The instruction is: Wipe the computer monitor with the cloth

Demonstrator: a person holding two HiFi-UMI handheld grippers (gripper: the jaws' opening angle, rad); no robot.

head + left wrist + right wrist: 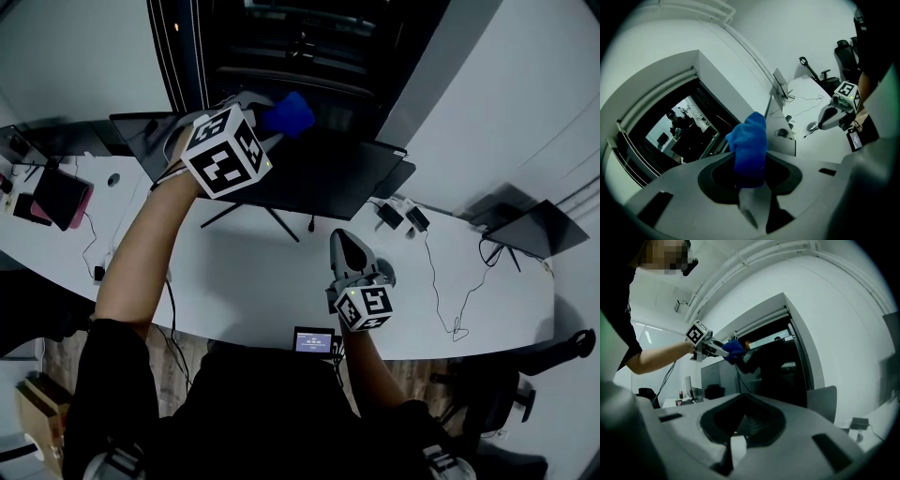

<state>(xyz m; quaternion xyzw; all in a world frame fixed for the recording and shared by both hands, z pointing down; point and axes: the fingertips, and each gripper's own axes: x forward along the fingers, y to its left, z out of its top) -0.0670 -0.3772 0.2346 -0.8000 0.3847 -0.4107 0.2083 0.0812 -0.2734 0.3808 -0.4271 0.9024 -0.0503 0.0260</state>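
- Left gripper (263,113) is raised at arm's length over the far side of the white desk (253,281), its marker cube facing the head camera.
- Its jaws are clamped on the blue cloth (289,114). In the left gripper view the cloth stands bunched out of the jaw gap, with a loose fold rising above it.
- The cloth is up by the top edge of the computer monitor (319,178), towards its left half. None of the views show whether it touches the monitor.
- The monitor is a dark, unlit panel on a thin-legged stand at the back of the desk. Behind it is a dark glazed doorway (300,47).
- Right gripper (342,239) is low over the desk in front of the monitor, right of centre and well apart from the cloth.
- Its jaws are drawn together to a point with nothing between them. Its own view looks up past them to the left gripper and the cloth.
- A small device with a lit screen (313,340) sits at the near desk edge, just left of the right gripper's cube.
- Two small dark adapters (403,217) lie to the right of the monitor, and a thin cable (436,281) trails from them across the desk.
- A second dark monitor (534,230) stands at the far right of the desk.
- A dark case with a pink edge (61,197) lies at the far left.
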